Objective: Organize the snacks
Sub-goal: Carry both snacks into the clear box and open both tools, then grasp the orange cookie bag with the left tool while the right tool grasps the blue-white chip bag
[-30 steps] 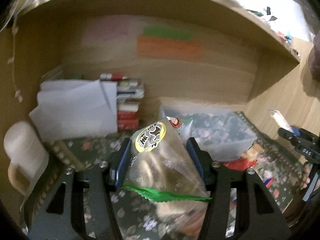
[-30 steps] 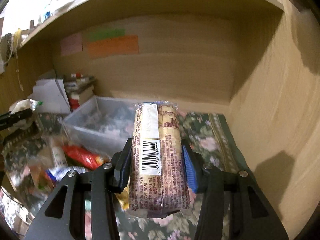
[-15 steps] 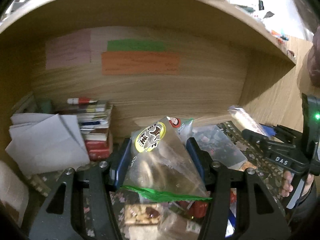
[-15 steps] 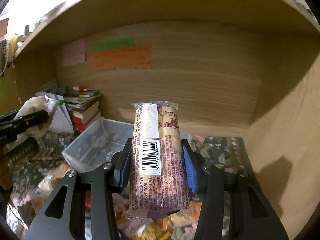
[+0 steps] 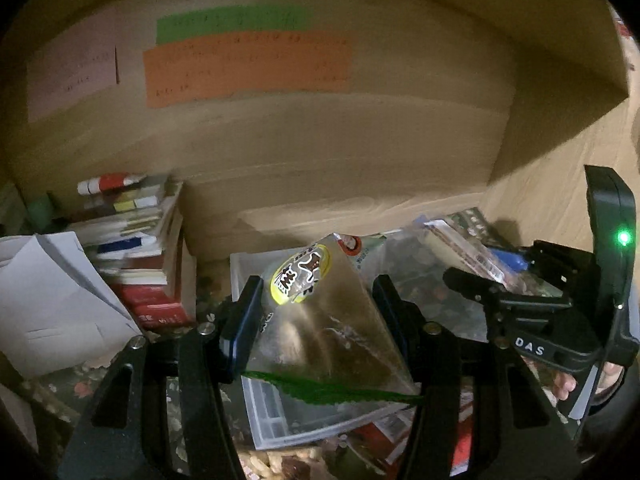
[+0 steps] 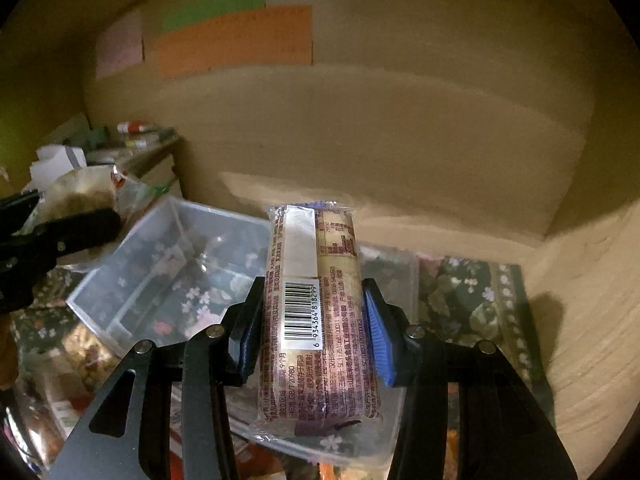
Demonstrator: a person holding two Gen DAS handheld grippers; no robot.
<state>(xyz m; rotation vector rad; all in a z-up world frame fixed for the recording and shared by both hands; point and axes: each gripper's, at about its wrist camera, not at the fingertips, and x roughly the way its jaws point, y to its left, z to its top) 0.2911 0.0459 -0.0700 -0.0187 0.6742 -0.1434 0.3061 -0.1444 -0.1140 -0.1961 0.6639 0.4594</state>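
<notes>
My left gripper is shut on a clear snack bag with a yellow label and green edge, held above a clear plastic bin. My right gripper is shut on a long purple-printed snack pack with a barcode, held over the same clear bin. The right gripper with its pack shows at the right of the left wrist view. The left gripper with its bag shows at the left of the right wrist view.
A stack of books and white paper sit at the left. Loose snack packets lie in front of the bin on a floral cloth. A wooden back wall with coloured notes and a wooden side wall enclose the desk.
Both grippers have moved forward under the shelf toward the back wall, coming over the clear bin. Each still holds its snack.
</notes>
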